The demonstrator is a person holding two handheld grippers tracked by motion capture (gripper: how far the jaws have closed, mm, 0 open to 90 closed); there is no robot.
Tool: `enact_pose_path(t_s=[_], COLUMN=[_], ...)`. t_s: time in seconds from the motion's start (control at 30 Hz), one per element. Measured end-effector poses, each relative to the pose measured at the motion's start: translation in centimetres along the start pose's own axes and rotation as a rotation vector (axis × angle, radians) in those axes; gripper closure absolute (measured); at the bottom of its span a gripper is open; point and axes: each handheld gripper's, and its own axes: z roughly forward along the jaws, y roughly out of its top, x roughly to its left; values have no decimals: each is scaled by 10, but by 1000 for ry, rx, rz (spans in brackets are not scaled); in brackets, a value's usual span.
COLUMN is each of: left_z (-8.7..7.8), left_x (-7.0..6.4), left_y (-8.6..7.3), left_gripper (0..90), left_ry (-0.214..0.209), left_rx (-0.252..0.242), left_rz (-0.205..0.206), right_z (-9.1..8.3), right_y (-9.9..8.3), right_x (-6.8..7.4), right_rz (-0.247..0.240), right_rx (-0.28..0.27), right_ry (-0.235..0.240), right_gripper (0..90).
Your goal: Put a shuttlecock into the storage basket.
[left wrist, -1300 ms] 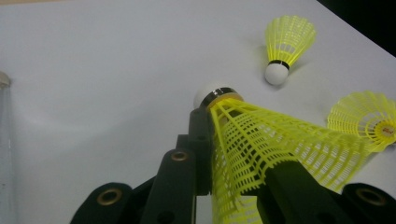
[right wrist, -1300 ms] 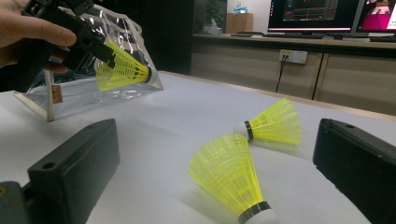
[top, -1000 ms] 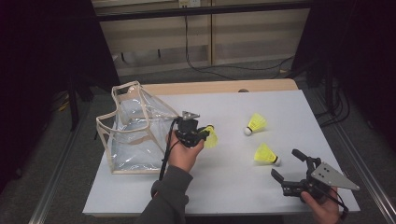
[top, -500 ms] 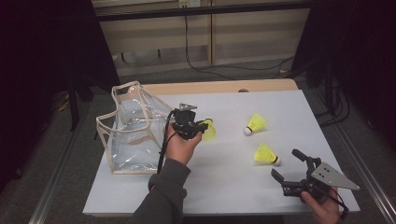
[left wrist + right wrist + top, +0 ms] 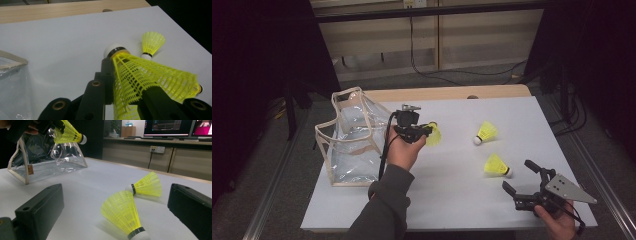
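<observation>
Left gripper view: shuttlecock [image 5: 140,82] between claw [image 5: 125,100] jaws.

No legible txt, labels or nos. anywhere.

White table [image 5: 452,200]: clear bag [image 5: 349,145], two shuttlecocks [image 5: 486,132].
</observation>
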Motion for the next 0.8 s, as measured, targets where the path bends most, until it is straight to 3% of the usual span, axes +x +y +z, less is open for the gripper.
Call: enact_pose_path(t_s=[0.33, 0.53, 0.8], left_z=[-7, -9, -12], left_x=[5, 6, 12], left_y=[9, 14, 19], left_gripper=[809, 809, 809], left_ry=[17, 6, 28], left_rx=[-2, -1, -2], left_rz=[-4, -22, -24], right_z=[0, 0, 0], right_y=[0, 0, 0], right_x=[0, 0, 0], right_rz=[-4, -1, -4], right_rx=[-1, -1, -3], right_ry=[0, 0, -2], right_gripper=[3, 4, 4])
